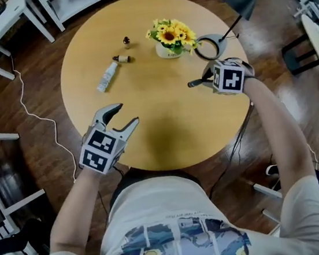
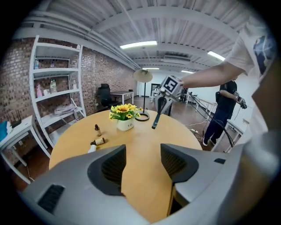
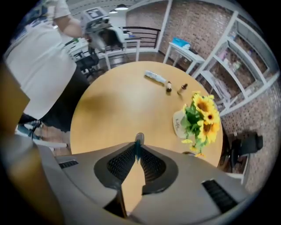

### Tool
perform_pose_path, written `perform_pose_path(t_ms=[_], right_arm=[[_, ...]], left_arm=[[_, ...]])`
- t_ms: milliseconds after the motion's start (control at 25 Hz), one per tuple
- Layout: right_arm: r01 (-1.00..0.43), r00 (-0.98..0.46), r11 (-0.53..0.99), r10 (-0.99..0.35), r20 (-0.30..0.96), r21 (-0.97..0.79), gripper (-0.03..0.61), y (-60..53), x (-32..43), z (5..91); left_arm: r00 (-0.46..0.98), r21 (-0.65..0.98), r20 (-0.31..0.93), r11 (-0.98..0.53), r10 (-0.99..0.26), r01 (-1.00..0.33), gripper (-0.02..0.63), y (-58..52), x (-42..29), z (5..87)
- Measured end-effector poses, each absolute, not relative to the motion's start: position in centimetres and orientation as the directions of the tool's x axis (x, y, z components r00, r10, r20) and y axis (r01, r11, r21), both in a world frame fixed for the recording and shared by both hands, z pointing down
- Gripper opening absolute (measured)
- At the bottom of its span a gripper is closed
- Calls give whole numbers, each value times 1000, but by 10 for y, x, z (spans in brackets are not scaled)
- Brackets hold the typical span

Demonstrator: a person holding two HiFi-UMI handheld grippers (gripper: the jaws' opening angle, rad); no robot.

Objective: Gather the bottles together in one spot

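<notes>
Gathering apparently unstarted: small brown upright glass bottle (image 1: 126, 41), brown bottle lying flat (image 1: 122, 59) and white plastic tube (image 1: 107, 77) sit apart, left of yellow sunflower pot (image 1: 168, 50), untouched; left gripper (image 1: 126, 114) gapes empty, right gripper (image 1: 192, 83) pinched closed.

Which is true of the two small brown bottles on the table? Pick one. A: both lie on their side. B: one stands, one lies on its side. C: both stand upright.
B: the upright bottle stands beyond the lying bottle, which rests near the white tube.
</notes>
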State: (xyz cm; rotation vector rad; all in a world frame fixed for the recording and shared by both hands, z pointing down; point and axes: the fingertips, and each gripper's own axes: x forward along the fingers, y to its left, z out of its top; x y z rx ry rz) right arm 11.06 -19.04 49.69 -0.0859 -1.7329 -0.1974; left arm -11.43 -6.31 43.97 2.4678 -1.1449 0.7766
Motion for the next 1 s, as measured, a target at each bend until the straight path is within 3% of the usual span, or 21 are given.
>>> perform_pose_path(t_ms=[120,280,1000], right_arm=[[52,-145,994,-84,986,92,54,-220,113,515],[7,-122,998,-55,991,56,54,-229,106,533],[146,95,989,-35,995,21,54,-241,101,559]], left_arm=[[537,96,584,-605,-608,-790,249,-46,-118,445],[535,132,591,-582,-604,-802,249,-36,-125,451],[553,157,611,-598,-567,-786,249,-22,-137,465]])
